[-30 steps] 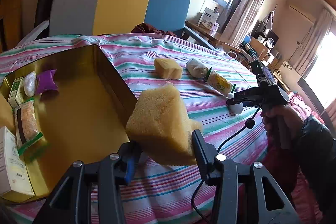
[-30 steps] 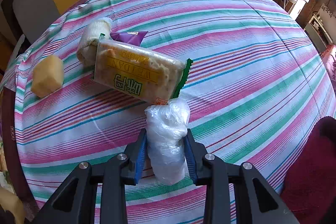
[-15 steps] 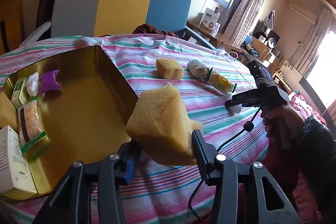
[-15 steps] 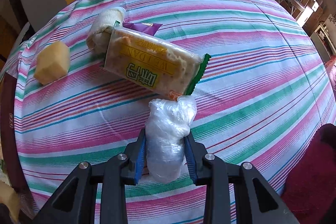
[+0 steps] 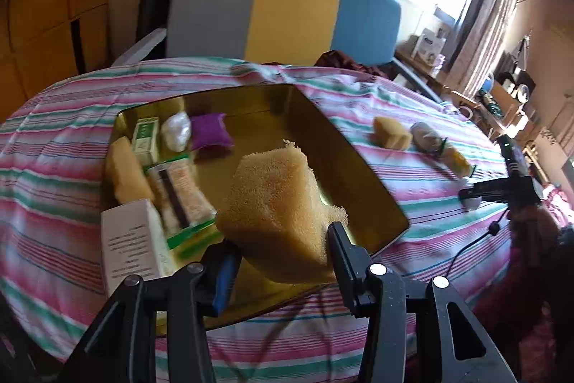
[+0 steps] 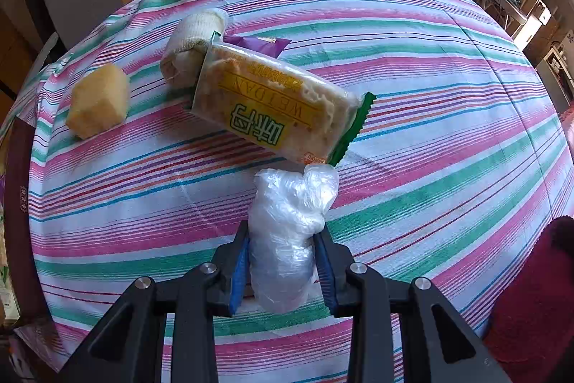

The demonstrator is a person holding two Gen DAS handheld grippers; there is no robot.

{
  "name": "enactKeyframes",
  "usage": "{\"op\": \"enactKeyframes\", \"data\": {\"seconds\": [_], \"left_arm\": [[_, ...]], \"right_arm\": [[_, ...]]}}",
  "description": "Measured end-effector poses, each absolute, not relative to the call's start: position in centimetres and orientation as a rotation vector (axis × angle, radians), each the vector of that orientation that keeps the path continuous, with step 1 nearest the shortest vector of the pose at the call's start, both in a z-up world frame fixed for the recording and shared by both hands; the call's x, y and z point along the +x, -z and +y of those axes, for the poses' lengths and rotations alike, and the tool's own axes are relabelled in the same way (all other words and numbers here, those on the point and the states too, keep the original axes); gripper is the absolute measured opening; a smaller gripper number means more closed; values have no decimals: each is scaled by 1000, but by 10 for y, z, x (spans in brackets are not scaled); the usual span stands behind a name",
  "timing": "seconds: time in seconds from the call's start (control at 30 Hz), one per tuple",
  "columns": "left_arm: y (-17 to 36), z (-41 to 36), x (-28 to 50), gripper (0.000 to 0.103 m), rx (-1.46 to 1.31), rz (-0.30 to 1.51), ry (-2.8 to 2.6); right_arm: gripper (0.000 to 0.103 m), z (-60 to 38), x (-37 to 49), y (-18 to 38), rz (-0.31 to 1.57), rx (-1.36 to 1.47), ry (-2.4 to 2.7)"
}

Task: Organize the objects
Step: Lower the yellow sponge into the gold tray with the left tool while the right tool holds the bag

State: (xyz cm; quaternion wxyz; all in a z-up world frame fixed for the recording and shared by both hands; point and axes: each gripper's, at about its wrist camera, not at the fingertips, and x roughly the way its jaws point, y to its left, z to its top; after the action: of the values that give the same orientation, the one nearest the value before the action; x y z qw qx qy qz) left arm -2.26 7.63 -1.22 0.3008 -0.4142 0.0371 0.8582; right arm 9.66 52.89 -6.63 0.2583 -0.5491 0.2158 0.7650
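Left hand-held gripper (image 5: 283, 261) clamps yellow sponge (image 5: 276, 207) above gold tray (image 5: 376, 196).
Right hand-held gripper (image 6: 283, 261) pinches plastic-wrapped bundle (image 6: 290, 232); next, likely release sponge into tray's bare middle.

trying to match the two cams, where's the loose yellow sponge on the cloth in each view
Left wrist: loose yellow sponge lies right of centre, upper half, beyond the gold tray.
Right wrist: same sponge at the left, mid-height.
Shared landmark: the cracker packet, beside it in both.
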Motion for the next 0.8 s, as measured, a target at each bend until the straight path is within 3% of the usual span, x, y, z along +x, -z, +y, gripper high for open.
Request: {"op": "enactKeyframes", "data": {"seconds": [0.2, 0.37, 0.8], "left_arm": [[45, 61, -36, 52, -1213, 135, -2328], [43, 60, -27, 69, -1167, 144, -2354], [18, 60, -14, 70, -1028, 173, -2481]], "right_arm": [[33, 529, 98, 64, 586, -1495, -2089], [33, 535, 104, 63, 589, -1495, -2089], [33, 522, 110, 64, 596, -1496, -2091]]}}
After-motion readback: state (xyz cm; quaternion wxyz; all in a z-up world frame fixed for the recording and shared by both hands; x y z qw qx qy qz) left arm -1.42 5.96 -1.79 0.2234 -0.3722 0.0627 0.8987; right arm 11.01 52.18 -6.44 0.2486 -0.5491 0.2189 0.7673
